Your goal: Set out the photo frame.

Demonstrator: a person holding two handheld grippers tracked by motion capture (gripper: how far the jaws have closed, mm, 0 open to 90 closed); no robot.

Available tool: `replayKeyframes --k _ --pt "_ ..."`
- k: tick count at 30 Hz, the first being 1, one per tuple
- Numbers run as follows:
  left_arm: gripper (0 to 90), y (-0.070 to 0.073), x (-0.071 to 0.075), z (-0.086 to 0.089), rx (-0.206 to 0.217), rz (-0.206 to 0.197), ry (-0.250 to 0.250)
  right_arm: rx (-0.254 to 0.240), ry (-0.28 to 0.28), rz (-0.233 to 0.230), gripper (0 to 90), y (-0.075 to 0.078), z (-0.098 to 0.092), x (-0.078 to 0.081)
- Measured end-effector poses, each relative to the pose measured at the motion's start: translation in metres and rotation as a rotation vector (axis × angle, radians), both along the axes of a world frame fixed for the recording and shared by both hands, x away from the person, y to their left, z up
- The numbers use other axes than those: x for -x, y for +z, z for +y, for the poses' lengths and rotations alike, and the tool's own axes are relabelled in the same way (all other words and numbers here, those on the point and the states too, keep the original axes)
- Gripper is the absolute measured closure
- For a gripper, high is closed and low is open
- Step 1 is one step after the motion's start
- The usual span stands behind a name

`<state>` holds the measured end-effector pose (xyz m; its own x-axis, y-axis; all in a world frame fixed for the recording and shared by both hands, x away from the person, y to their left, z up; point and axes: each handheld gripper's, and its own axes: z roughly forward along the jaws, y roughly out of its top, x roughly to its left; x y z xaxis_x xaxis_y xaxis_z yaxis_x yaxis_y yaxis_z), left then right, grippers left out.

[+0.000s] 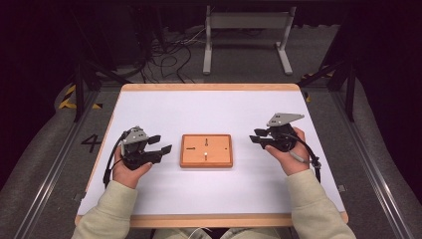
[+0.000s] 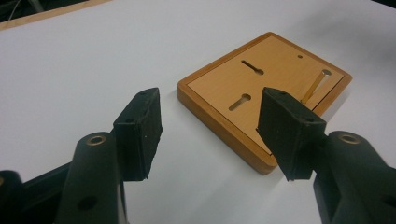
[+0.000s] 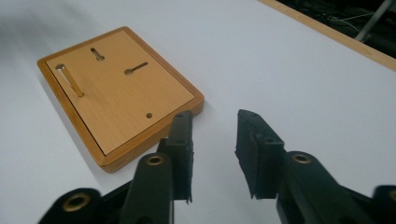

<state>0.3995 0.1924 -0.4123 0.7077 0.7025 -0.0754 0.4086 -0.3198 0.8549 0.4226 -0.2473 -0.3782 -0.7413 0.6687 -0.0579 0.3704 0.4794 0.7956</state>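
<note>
Between the left gripper (image 1: 158, 144) and the right gripper (image 1: 257, 136), both with jaws apart and empty, the wooden board (image 1: 206, 150) lies untouched mid-table, so apparently no handling has begun.

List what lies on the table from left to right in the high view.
Left tongs held in the person's left hand → wooden board with slots and a peg, at the middle of the white table → right tongs held in the right hand.
</note>
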Motion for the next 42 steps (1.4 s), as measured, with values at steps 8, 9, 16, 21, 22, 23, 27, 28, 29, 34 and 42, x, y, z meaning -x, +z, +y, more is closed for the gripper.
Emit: replayKeyframes --k 8,9,16,21,22,23,27,28,29,34,42 --pt "36.1 0.004 0.0 -0.002 0.014 -0.009 -0.006 -0.043 -0.012 -0.015 45.0 0.0 -0.01 0.007" --pt "36.1 0.004 0.0 -0.002 0.014 -0.009 -0.006 -0.043 -0.012 -0.015 45.0 0.0 -0.01 0.007" --pt "39.9 0.007 -0.001 -0.011 0.011 -0.001 -0.047 -0.056 -0.035 -0.014 41.5 0.0 -0.024 0.01" --pt "39.6 0.008 -0.002 -0.022 0.008 -0.005 -0.08 -0.063 -0.051 -0.007 41.2 -0.003 -0.034 0.013" --pt "39.1 0.009 -0.002 -0.024 0.005 -0.006 -0.089 -0.063 -0.054 -0.008 41.2 -0.003 -0.036 0.013" --pt "38.6 0.009 -0.003 -0.026 0.01 -0.003 -0.096 -0.065 -0.057 -0.006 41.2 -0.004 -0.037 0.014" --pt "37.3 0.01 -0.004 -0.035 0.012 0.006 -0.125 -0.073 -0.07 -0.003 41.2 -0.005 -0.042 0.016" --pt "37.0 0.01 -0.004 -0.038 0.017 0.011 -0.131 -0.073 -0.07 -0.002 41.2 -0.005 -0.042 0.016" --pt "36.6 0.01 -0.005 -0.04 0.016 0.011 -0.138 -0.073 -0.071 -0.002 41.2 -0.005 -0.043 0.016" --pt "36.4 0.009 -0.007 -0.05 0.031 0.019 -0.17 -0.078 -0.079 -0.005 41.2 -0.005 -0.045 0.018" --pt "38.7 0.005 -0.009 -0.064 0.05 0.028 -0.202 -0.082 -0.09 -0.002 41.3 -0.006 -0.048 0.02"
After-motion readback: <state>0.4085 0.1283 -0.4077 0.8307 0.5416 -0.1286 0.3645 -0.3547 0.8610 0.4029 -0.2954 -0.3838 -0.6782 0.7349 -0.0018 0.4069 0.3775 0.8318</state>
